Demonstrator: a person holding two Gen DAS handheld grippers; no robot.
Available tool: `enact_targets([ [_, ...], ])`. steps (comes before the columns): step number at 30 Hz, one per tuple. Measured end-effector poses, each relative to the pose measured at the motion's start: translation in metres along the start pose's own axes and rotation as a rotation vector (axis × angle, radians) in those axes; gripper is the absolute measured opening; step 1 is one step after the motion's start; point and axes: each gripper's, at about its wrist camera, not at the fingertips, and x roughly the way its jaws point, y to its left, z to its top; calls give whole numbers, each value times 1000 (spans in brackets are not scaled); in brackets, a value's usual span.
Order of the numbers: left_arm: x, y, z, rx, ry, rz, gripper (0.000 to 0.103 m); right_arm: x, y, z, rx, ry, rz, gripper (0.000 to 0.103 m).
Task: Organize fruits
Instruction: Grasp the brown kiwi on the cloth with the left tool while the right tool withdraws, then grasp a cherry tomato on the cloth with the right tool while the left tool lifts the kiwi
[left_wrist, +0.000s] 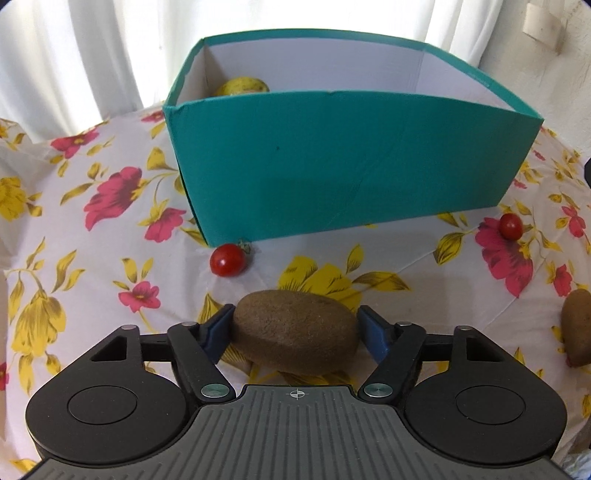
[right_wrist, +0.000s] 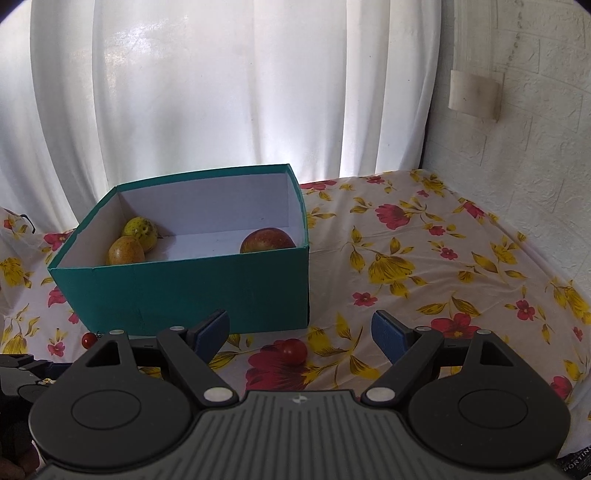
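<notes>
On the left, the left gripper (left_wrist: 295, 325) brackets a brown, fuzzy, oval kiwi (left_wrist: 295, 330) lying on the white cloth with red and yellow flowers (left_wrist: 110, 229); its blue pads (left_wrist: 218, 326) sit at the kiwi's two ends, touching or very nearly so, though a firm squeeze I cannot confirm, and the kiwi looks to be resting on the cloth. That end-to-end hold suits lifting it into the teal cardboard box with a white lining (left_wrist: 332, 166) just behind, where two yellow-green speckled fruits (right_wrist: 135, 240) and a reddish round fruit (right_wrist: 267, 240) already lie. Further right, the right gripper (right_wrist: 301, 332) hovers wide open and empty, with a small red cherry tomato (right_wrist: 294, 351) on the cloth between its fingers.
</notes>
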Motion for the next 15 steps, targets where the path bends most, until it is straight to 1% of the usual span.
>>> enact_targets([
  [3,0,0,0,11,-9,-2,73,3,1,0,-4,7,-4,84],
  [5,-4,4,2,-14,3,-40,73,7,3,-1,-11,15,-9,84],
  [7,-15,5,4,-31,-13,-66,73,11,5,-3,-21,24,-15,84],
  [10,-36,1,10,-27,-36,-59,73,23,7,-7,-39,46,-27,84],
  [12,-47,1,14,-40,-47,-76,73,34,8,-11,-38,68,-27,81],
  [14,-57,0,17,-42,-56,-93,73,47,8,-14,-33,100,-22,70],
  [15,-61,0,18,-41,-63,-93,73,54,8,-16,-30,111,-18,68],
])
